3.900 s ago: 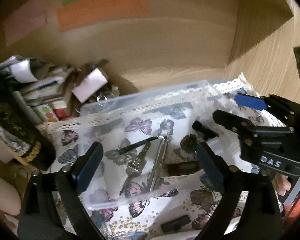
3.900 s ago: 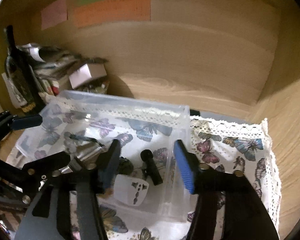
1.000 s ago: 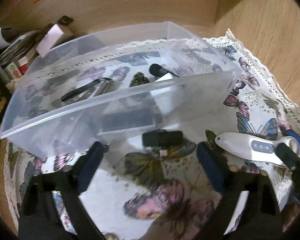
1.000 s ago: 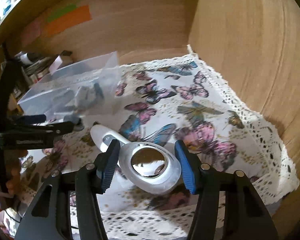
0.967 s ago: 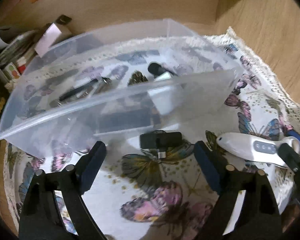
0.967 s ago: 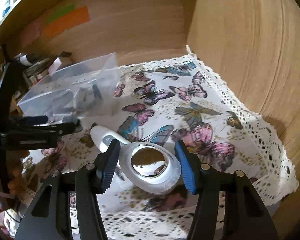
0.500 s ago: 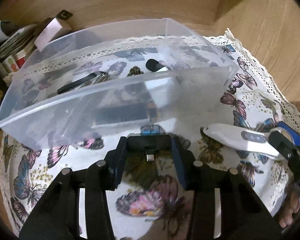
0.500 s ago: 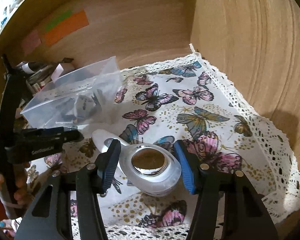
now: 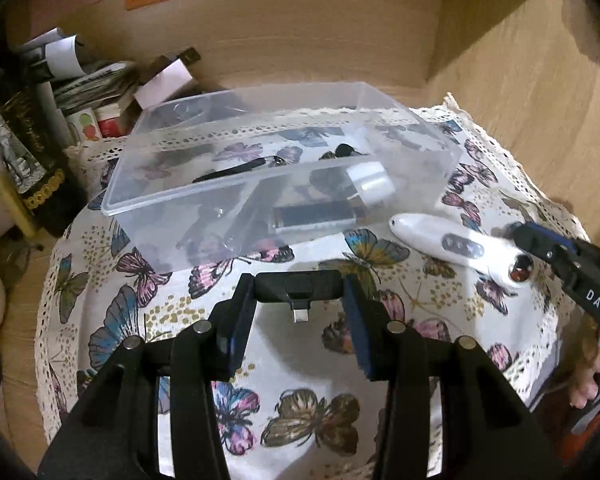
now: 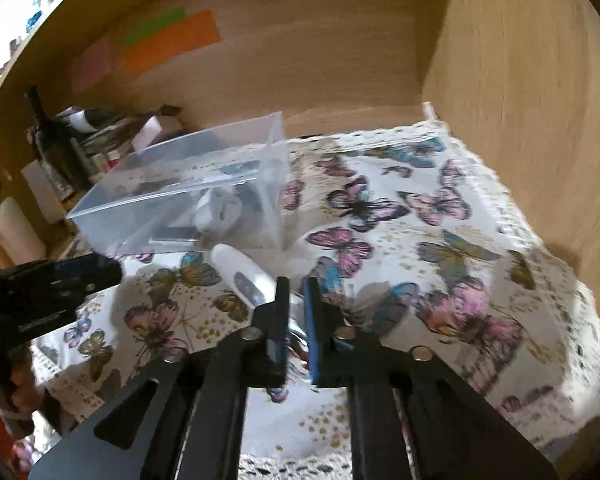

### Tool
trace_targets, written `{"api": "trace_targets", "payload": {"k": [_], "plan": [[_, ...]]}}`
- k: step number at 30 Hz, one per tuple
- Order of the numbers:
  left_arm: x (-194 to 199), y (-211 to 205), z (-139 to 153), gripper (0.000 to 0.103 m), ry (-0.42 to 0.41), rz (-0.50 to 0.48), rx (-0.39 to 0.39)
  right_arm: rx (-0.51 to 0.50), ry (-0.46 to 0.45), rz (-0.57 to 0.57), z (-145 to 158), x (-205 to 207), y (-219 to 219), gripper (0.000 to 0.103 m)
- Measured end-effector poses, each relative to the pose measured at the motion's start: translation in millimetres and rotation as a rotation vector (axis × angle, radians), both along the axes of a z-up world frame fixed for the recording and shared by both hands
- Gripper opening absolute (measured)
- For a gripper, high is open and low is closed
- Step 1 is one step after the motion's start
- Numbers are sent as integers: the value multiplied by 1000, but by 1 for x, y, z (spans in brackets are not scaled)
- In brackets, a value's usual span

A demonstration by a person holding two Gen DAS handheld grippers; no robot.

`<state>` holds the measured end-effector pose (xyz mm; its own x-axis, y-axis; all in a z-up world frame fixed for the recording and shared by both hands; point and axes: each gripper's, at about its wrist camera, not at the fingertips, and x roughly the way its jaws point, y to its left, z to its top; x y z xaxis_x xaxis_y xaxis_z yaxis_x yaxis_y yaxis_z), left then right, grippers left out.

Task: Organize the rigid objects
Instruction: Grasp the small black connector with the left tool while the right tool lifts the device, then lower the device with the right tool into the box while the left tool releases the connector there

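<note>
Left gripper [image 9: 299,290] is clenched on a small black adapter [image 9: 298,285], plug prong pointing back toward the camera, held above the butterfly cloth [image 9: 300,368]; a second ago these jaws stood wide apart with the adapter lying on the cloth between them. Right gripper [image 10: 296,300] is closed nearly flat on the round head of the white handheld device [image 10: 242,268], where a second ago its jaws were spread either side of that head. The head itself is mostly hidden and blurred between the pads, so the exact contact is uncertain, though the grasp appears firm. In the left wrist view the device [image 9: 452,244] lies at 3 o'clock from the adapter, its white handle with grey button panel pointing toward the clear plastic bin [image 9: 148,212]; the right gripper shows there only as a black tip [image 9: 560,256] at the edge. That view alone shows the bin contents: a dark rectangular item, a white adapter, tweezers. The right wrist view alone shows the open cloth stretching to 2 o'clock and the left gripper [image 10: 48,284] at 9 o'clock. Farthest, at 11 o'clock, a dark bottle [image 9: 28,160] and stacked boxes [image 9: 100,96] sit against the wooden back wall [image 9: 320,32].
</note>
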<state>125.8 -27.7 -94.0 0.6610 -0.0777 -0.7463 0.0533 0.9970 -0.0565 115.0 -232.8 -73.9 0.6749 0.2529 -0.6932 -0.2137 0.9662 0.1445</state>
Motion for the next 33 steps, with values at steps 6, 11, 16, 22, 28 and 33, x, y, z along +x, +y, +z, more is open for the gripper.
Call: {"api": "trace_targets", "payload": {"k": [6, 11, 16, 22, 28, 33], "plan": [[-6, 1, -4, 43, -5, -30, -16, -1, 15, -41, -3, -7, -2, 62], [-8, 5, -8, 43, 4, -32, -37, 53, 82, -122, -17, 3, -9, 65], [-8, 9, -7, 43, -1, -36, -46, 71, 112, -201, -23, 17, -4, 66], [-9, 12, -6, 43, -6, -54, -67, 5, 127, -255, -29, 35, 10, 68], [-10, 11, -5, 43, -15, -74, -82, -3, 103, -262, -25, 35, 12, 61], [-10, 13, -4, 43, -18, -63, -81, -38, 64, -198, -20, 21, 24, 60]]}}
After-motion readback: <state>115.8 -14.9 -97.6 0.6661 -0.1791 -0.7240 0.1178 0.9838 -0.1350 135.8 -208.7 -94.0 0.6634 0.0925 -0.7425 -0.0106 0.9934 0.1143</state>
